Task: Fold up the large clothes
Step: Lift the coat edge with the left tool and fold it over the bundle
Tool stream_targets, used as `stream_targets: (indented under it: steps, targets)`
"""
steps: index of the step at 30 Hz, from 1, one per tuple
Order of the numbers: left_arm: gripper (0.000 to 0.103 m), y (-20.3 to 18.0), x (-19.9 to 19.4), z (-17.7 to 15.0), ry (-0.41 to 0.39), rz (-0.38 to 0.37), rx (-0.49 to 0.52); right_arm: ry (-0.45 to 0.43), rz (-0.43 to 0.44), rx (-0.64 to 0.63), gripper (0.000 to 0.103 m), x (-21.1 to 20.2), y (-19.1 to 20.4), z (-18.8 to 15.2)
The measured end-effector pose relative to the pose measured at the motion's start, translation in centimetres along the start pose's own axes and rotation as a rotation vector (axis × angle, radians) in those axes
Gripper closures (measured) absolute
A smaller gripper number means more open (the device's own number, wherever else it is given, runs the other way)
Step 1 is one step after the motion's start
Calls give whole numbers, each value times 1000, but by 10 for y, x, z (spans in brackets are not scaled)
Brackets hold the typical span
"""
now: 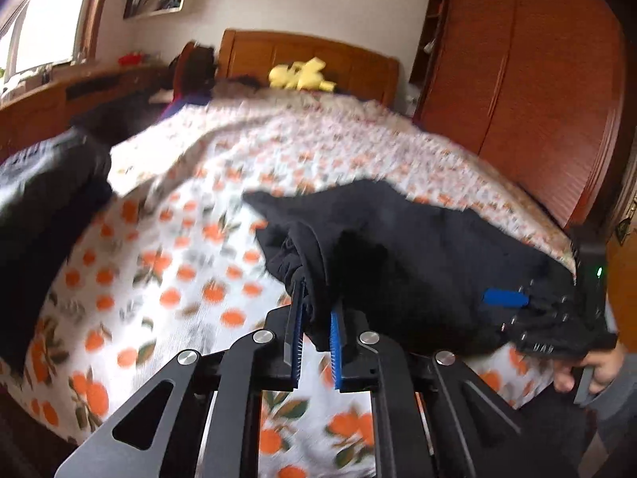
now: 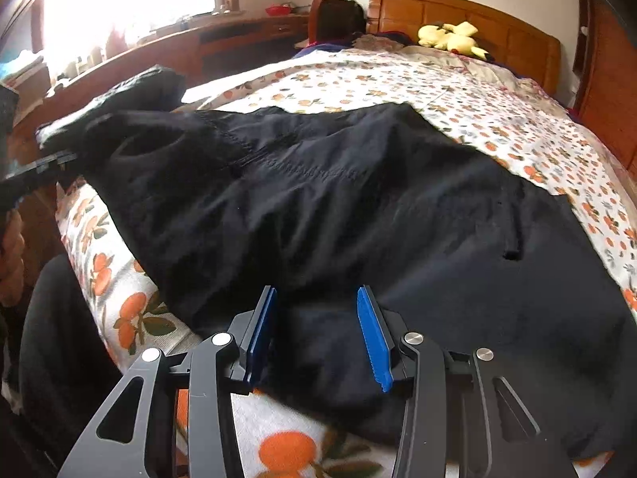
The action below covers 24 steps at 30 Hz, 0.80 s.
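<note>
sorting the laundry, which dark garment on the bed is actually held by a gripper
The black garment nearest you: the left gripper pinches its bunched edge. The dark pile at left lies untouched.

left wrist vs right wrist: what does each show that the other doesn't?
Only the left wrist view shows the left gripper clamped on a bunched edge of the black garment, the wooden wardrobe and a dark pile at the left of the bed.

Only the right wrist view shows the right gripper with its fingers apart over the garment, which lies spread flat across the bed, and the bright window.

Both show the orange-print bedspread, headboard and yellow plush toy.
</note>
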State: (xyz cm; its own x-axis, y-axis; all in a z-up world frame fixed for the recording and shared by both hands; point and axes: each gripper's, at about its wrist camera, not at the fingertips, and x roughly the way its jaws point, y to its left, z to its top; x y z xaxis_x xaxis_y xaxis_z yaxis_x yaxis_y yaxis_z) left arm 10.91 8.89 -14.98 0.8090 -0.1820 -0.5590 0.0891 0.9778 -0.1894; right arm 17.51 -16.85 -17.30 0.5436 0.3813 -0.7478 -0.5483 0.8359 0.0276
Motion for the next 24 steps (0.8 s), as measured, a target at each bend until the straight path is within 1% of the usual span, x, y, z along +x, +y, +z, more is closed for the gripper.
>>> stream_targets:
  steps: [2,3,6,9,11,13,16,20,24]
  targets:
    - [93,-14,-4,18,-26,-25,19,-25,-18,15,60,-14,-11,-1]
    - [93,-22,-6,26,-34,-36,31,-35,-29,24,56,-21,-18,-2]
    - [94,-53,-9,49,-61,-66,87,-55,-66,50,56,-38,-38,-5]
    - [94,-97,-6,69,-78,-106,163,-84,-101,89,56,-62,-65,-10]
    - [94,-122,-3,76,-81,-127,200,-101,-122,114,56,-75,-80,-14]
    - [95,-156,2,82,-80,-167,243,-116,-135,136,56,-88,-94,-19]
    - [95,-203,14,84,-59,-232,297,-132,-162,157,56,-107,-112,-29]
    - [95,-260,33,74,-27,-304,366,-144,-190,184,56,-129,-133,-43]
    - [95,-295,58,56,14,-339,395,-139,-212,193,56,-145,-148,-57]
